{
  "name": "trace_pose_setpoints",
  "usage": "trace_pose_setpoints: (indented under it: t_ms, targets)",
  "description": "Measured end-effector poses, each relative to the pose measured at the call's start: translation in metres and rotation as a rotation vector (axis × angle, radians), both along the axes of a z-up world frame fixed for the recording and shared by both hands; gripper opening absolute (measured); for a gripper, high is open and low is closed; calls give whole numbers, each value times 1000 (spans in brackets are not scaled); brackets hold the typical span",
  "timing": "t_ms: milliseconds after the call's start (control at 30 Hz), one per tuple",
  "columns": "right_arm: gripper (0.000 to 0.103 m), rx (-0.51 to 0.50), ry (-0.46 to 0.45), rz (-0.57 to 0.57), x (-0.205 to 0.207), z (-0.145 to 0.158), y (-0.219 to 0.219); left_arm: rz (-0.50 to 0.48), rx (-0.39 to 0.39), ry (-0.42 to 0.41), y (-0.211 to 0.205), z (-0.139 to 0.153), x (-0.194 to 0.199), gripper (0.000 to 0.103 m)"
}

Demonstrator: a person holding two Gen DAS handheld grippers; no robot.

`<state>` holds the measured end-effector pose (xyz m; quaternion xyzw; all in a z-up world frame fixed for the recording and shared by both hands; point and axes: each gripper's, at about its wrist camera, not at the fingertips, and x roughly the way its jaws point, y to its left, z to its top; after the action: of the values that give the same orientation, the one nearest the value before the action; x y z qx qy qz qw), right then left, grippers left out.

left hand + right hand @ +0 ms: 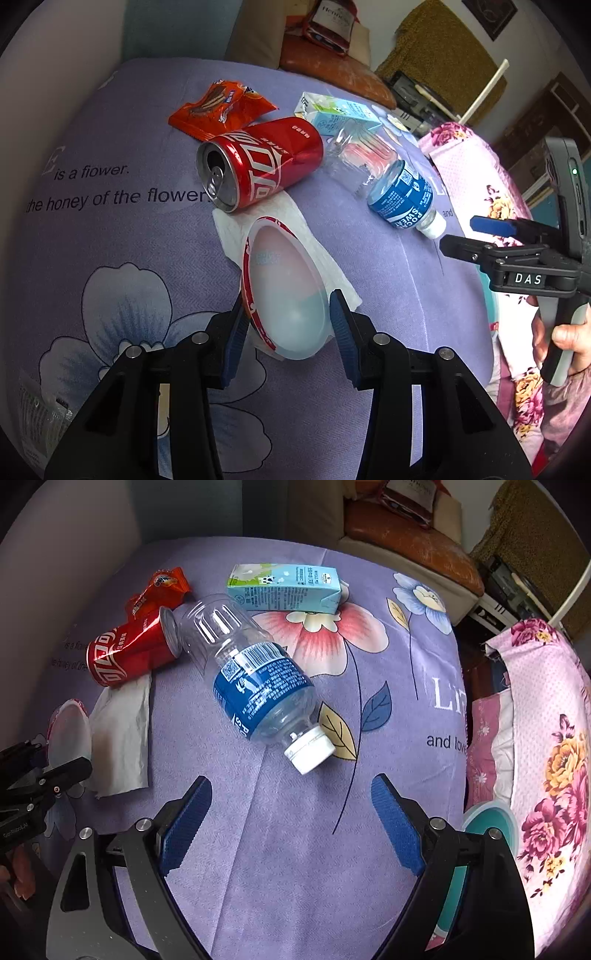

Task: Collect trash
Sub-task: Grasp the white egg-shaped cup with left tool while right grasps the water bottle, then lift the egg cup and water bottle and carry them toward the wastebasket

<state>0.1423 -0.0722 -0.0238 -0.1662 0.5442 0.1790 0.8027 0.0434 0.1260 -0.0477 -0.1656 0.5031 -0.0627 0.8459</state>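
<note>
Your left gripper (pixel 288 325) has its blue pads clamped on both sides of a small plastic cup (pixel 286 291) with a red-and-white rim, mouth facing the camera and tilted. The cup sits over a crumpled white tissue (pixel 325 258) on the purple flowered bedsheet (pixel 129 240); can't tell whether it's touching the tissue or lifted off it.

Just past the tissue there's a dented red soda can (pixel 258 166) on its side, open end toward you, with one corner of the tissue under it. Behind the can lies an orange snack wrapper (pixel 221 107), and next to that a light blue milk carton (pixel 336 114).

Your right gripper (pixel 291 819) is spread wide with nothing between the pads, hanging over bare sheet. The clear plastic bottle (pixel 258 679) with the blue label lies on its side just ahead of it, white cap (pixel 310 753) pointing toward the fingers and not touching them. The bottle's base rests against the can's bottom end. A pink floral quilt (pixel 546 738) runs along the right edge of the bed.
</note>
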Motion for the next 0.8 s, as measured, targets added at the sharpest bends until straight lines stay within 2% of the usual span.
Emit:
trace_pose_setpoints:
  t_ms: [167,533,600,800]
  targets:
    - [84,-21,20,74,31,-6,30,4,-11,12,9,-8,12,45]
    - [84,-44,85,112,75,-34,64,22,-43,20,29,-17,19,45]
    - [73,-21,103,104,77,-37,64,20,-52,19,29,-17,18,45]
    - [71,72,109,72,59,-28,52,1,-64,14,18,-14,13,45]
